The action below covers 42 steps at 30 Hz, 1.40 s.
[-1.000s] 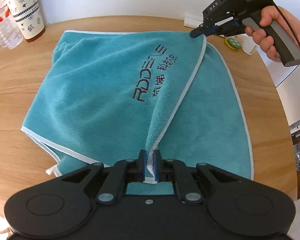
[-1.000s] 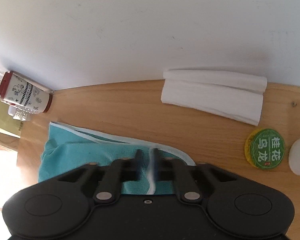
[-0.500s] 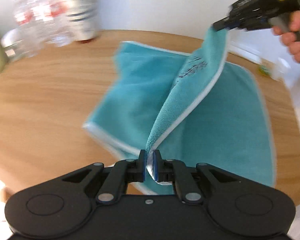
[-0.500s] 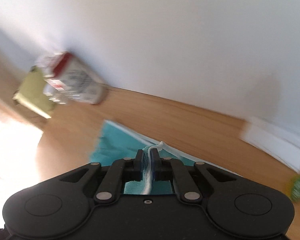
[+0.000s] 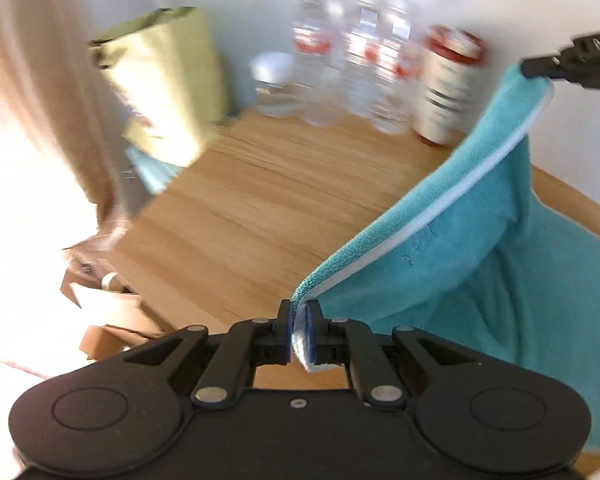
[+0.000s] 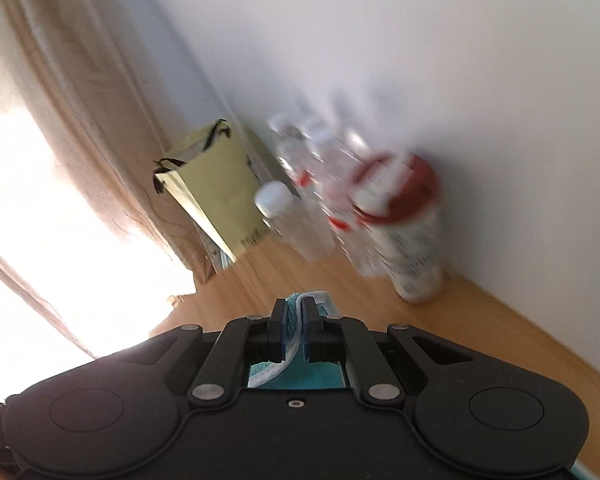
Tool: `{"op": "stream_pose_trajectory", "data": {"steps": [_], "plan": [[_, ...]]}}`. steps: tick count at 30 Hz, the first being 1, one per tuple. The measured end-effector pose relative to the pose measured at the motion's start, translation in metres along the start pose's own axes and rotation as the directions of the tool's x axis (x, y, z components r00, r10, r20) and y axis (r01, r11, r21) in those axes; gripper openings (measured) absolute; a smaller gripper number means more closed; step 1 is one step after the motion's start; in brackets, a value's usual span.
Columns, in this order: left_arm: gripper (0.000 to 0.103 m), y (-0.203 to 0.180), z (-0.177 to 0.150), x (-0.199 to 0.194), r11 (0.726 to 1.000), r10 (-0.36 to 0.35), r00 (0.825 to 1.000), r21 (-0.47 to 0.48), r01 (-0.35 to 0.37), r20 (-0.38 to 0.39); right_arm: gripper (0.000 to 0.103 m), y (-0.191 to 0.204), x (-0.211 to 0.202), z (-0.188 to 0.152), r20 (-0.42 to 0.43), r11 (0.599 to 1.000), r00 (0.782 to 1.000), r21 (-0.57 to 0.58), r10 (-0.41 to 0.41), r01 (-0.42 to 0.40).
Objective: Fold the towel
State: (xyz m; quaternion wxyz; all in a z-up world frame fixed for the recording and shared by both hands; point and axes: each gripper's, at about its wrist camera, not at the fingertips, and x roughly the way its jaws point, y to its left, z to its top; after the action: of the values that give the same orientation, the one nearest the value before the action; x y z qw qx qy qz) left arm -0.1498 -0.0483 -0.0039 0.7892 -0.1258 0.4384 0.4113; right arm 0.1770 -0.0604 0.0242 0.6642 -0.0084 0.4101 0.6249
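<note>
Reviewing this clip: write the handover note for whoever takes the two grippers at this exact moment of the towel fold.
Left gripper: shut on the white-trimmed edge of the teal towel.
Right gripper: shut on the same trimmed edge further along.
The held edge is raised and stretched between the two; the rest hangs toward the wooden table.
Bottles and a cup stand at the far rim.
Done: edge gripped and raised. Left: lay it over, release.

Teal towel [image 5: 480, 248] with white-piped edge | lifted above wooden table | edge stretched taut between 2 pinched corners | remainder hanging in soft folds
</note>
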Motion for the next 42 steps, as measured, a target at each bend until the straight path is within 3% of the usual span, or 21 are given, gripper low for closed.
{"op": "stream_pose_trajectory", "data": {"steps": [7, 12, 16, 20, 31, 42], "plan": [[0.007, 0.026, 0.029, -0.026, 0.999, 0.030, 0.991, -0.034, -0.026, 0.130, 0.007, 0.047, 0.030, 0.028, 0.117, 0.995, 0.992, -0.096, 0.043, -0.032], [0.007, 0.031, 0.027, 0.001, 0.998, 0.037, 0.997, -0.043, -0.034, 0.069, 0.007, 0.024, 0.066, 0.014, 0.022, 0.993, 0.997, -0.096, -0.072, 0.073], [0.007, 0.013, 0.020, 0.014, 0.999, -0.031, 0.998, -0.007, 0.031, 0.059, 0.007, -0.007, 0.061, 0.004, -0.023, 0.991, 0.992, -0.053, -0.123, 0.122], [0.007, -0.021, 0.013, 0.010, 0.992, -0.120, 0.991, 0.038, 0.118, 0.059, 0.007, -0.027, 0.031, -0.007, -0.032, 0.988, 0.988, -0.046, -0.150, 0.149], [0.007, -0.120, -0.025, -0.042, 0.962, -0.233, 0.971, 0.162, 0.222, 0.057, 0.007, -0.073, -0.053, -0.036, -0.006, 0.991, 0.991, 0.033, -0.132, 0.132], [0.007, -0.233, -0.081, -0.083, 0.895, -0.407, 0.913, 0.190, 0.404, -0.023, 0.007, -0.120, -0.140, -0.084, -0.022, 0.982, 0.984, 0.050, -0.179, 0.180]]}}
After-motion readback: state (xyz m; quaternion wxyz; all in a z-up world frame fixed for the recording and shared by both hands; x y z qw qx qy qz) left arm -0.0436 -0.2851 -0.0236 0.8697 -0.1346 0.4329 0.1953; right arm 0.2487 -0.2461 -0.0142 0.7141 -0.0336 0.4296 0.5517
